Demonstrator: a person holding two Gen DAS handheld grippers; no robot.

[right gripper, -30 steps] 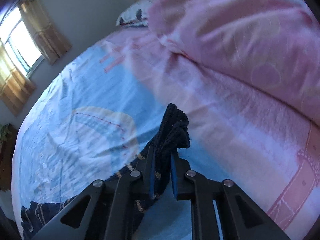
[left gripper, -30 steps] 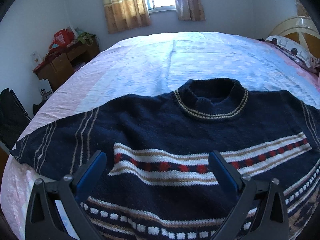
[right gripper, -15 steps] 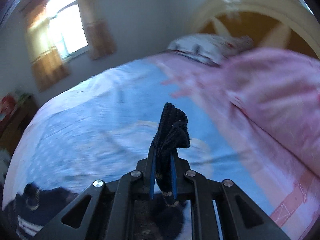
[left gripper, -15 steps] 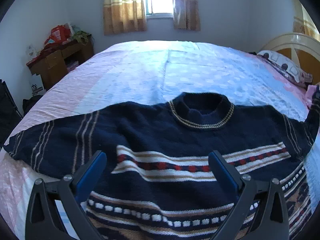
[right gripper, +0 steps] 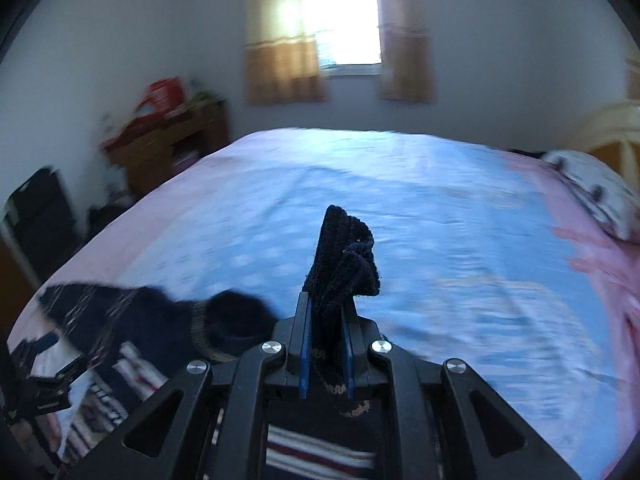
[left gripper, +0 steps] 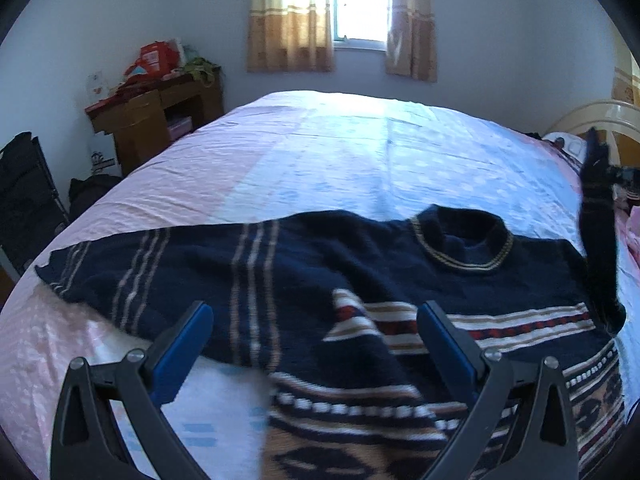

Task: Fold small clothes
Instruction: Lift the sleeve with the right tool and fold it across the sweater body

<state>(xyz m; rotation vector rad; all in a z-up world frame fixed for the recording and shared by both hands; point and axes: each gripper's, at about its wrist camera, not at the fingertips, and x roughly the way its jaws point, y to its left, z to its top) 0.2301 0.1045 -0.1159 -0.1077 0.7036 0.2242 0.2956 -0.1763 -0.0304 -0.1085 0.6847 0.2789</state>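
A navy knitted sweater [left gripper: 360, 264] with white, tan and red bands lies flat on the bed, its left sleeve [left gripper: 120, 276] stretched out toward the bed's left edge. My left gripper [left gripper: 316, 320] is open and empty, hovering over the sweater's lower left body. My right gripper [right gripper: 326, 320] is shut on the right sleeve cuff [right gripper: 344, 252] and holds it lifted above the bed. The raised sleeve also shows in the left wrist view [left gripper: 598, 236] at the right. The collar [right gripper: 232, 316] lies below and left of the right gripper.
The bed [left gripper: 340, 152] has a pink and blue sheet. A wooden desk [left gripper: 152, 120] with clutter stands at the left wall, a dark chair [left gripper: 24, 196] near it. A pillow [right gripper: 600, 196] and cream headboard [left gripper: 600, 116] are at the right. A curtained window [left gripper: 340, 12] is behind.
My right gripper has lifted the sleeve cuff and swung left, now facing the window over the sweater. My left gripper has shifted left toward the left sleeve.
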